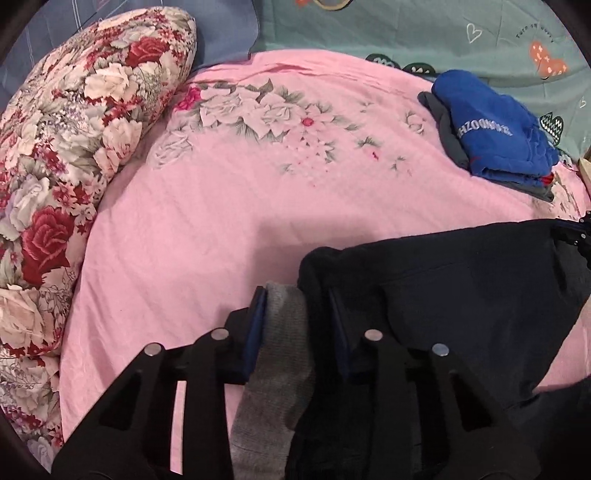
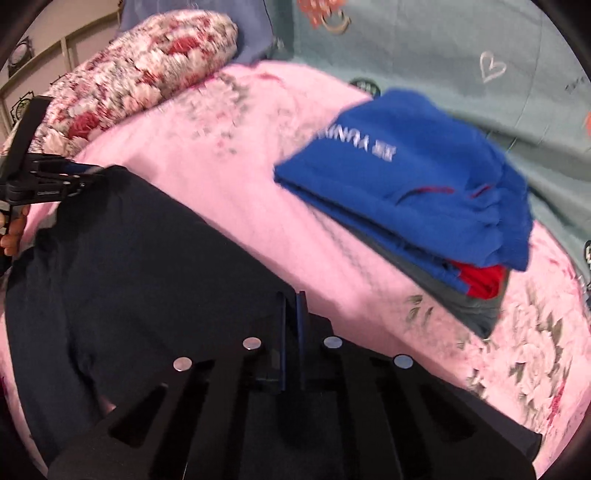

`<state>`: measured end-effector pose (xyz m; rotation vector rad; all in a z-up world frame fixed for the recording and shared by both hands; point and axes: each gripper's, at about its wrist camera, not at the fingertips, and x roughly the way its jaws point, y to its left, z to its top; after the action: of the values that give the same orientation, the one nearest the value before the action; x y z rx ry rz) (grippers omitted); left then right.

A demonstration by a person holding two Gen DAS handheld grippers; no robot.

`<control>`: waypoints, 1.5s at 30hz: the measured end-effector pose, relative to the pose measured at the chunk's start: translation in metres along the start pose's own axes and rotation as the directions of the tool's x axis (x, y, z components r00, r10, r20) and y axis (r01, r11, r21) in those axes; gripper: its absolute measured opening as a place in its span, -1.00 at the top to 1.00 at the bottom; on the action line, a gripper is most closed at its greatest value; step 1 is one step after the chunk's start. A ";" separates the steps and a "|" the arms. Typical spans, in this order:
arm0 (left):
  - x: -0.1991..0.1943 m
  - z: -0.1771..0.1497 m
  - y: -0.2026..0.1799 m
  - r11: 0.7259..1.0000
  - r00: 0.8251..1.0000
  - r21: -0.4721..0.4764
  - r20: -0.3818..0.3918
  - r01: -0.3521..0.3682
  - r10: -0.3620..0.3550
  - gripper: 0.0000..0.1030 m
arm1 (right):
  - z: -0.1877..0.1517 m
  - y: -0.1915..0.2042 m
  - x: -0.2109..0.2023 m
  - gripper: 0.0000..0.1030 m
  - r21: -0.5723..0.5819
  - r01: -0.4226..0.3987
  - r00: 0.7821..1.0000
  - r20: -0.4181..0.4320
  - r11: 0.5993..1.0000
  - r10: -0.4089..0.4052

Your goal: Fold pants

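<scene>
The dark navy pants [image 1: 461,295] hang stretched between my two grippers above the pink bedspread. My left gripper [image 1: 295,295] is shut on one corner of the waistband, where a grey lining [image 1: 280,332] shows between the fingers. In the right wrist view the pants [image 2: 147,277] spread to the left, and my right gripper [image 2: 293,295] is shut on their near edge with the fingers almost together. The left gripper also shows in the right wrist view [image 2: 85,177], holding the far corner.
A stack of folded clothes with a blue garment on top [image 1: 495,129] [image 2: 413,184] lies on the right of the pink floral bedspread [image 1: 221,206]. A rolled floral quilt [image 1: 74,147] lines the left side. A teal sheet [image 1: 424,33] lies behind.
</scene>
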<state>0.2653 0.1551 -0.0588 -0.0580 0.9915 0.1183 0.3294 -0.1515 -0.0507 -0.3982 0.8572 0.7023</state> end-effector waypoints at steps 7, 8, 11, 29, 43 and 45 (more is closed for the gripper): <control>-0.057 -0.021 -0.002 0.999 0.994 0.026 0.093 0.048 -0.050 0.81 | -0.022 0.040 -0.079 0.91 -0.032 -0.007 0.991 0.135 0.999 0.011; -0.066 -0.028 -0.004 0.998 0.993 0.039 0.103 0.050 -0.054 0.81 | -0.030 0.050 -0.093 0.91 -0.037 -0.017 0.988 0.154 0.999 0.023; -0.092 -0.055 -0.008 0.995 0.990 0.073 0.124 0.062 -0.070 0.81 | -0.064 0.088 -0.130 0.91 -0.046 -0.045 0.981 0.189 0.998 0.053; -0.115 -0.168 0.027 0.992 0.985 -0.002 0.115 0.129 -0.128 -0.71 | -0.183 0.174 -0.129 0.91 0.053 -0.124 0.985 0.128 0.991 0.117; -0.077 -0.141 0.033 0.837 0.894 -0.335 0.037 0.432 -0.447 -0.53 | -0.195 0.176 -0.128 0.91 0.083 -0.120 0.985 0.138 0.989 0.108; -0.064 -0.142 0.032 0.820 0.884 -0.373 0.001 0.434 -0.468 0.02 | -0.195 0.176 -0.128 0.91 0.085 -0.122 0.984 0.138 0.989 0.109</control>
<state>0.1082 0.1675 -0.0824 -0.6450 1.0117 -0.1429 0.0409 -0.1909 -0.0741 -0.2166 0.7875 0.7845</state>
